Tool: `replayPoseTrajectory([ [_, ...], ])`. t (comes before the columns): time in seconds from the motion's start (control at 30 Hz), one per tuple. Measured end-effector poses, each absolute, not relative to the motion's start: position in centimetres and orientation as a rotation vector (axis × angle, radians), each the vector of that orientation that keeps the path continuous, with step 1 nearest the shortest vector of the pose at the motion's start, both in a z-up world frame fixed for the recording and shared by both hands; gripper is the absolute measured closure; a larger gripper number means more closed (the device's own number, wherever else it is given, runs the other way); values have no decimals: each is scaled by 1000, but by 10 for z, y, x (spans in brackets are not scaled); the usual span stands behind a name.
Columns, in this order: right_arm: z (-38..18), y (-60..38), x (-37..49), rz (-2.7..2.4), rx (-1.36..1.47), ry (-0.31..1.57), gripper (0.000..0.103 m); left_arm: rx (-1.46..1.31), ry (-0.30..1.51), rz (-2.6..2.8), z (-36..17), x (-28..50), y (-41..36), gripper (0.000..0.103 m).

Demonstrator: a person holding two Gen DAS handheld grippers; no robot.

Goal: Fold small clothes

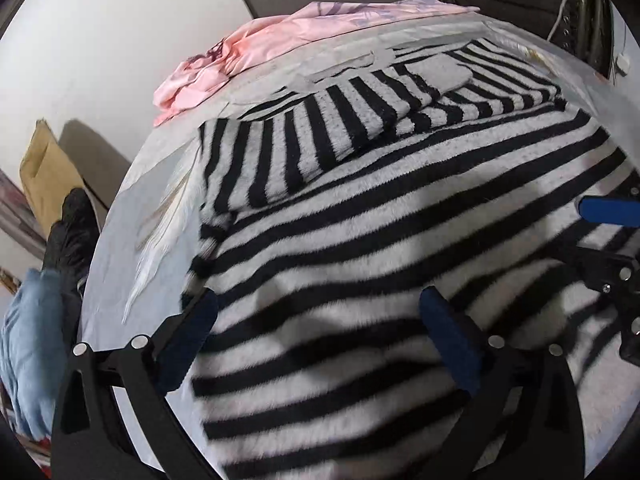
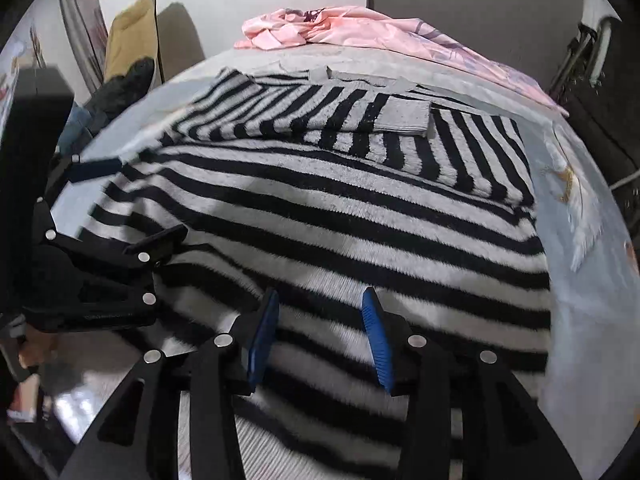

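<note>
A black-and-white striped sweater (image 1: pixel 400 208) (image 2: pixel 340 208) lies flat on the pale grey table (image 1: pixel 120 248) (image 2: pixel 580 300). Both sleeves are folded across its far part, with a grey cuff (image 1: pixel 444 72) (image 2: pixel 404 116) on top. My left gripper (image 1: pixel 318 300) hovers over the near left part of the sweater, fingers spread wide and open. It shows at the left of the right wrist view (image 2: pixel 128 204). My right gripper (image 2: pixel 320 306) is open over the near hem with nothing pinched. One of its blue pads (image 1: pixel 608 210) shows at the right edge of the left wrist view.
A crumpled pink garment (image 1: pixel 248 56) (image 2: pixel 360 28) lies along the table's far edge. Off the table's left side are dark clothing (image 1: pixel 72 232) (image 2: pixel 124 84), light blue fabric (image 1: pixel 28 352) and a tan cushion (image 1: pixel 44 168) (image 2: pixel 132 36). Dark furniture with cables (image 1: pixel 580 8) stands at the far right.
</note>
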State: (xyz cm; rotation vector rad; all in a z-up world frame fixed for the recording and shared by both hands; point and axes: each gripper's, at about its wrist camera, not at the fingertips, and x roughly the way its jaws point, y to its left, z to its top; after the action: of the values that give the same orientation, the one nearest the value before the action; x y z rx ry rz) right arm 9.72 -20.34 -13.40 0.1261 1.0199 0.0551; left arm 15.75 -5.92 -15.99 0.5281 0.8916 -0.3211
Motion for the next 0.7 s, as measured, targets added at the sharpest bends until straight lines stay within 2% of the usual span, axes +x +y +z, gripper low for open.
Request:
replayPoseTrajectory([
  [0.13,-124,-201,67,85,148,1002,58,460,908,-376,-149,130,-46,5],
  [0.2,-139,-196,60,112,170,1053,52,486,946,-396,-163,125,-45,4],
  [0.3,-140,-194,53,83,129,1030,52,457,940,-377,-166,116,-34,4],
  [0.4,-124,-224,38,72,252,975,52,415,958,-336,-155,114,-13,4],
  [0.53,-117,-281,26,-17,369,921,52,288,966,-270,-138,132,38,4],
  [0.7,-139,-343,38,-70,542,904,53,129,1019,-281,-134,184,73,5],
])
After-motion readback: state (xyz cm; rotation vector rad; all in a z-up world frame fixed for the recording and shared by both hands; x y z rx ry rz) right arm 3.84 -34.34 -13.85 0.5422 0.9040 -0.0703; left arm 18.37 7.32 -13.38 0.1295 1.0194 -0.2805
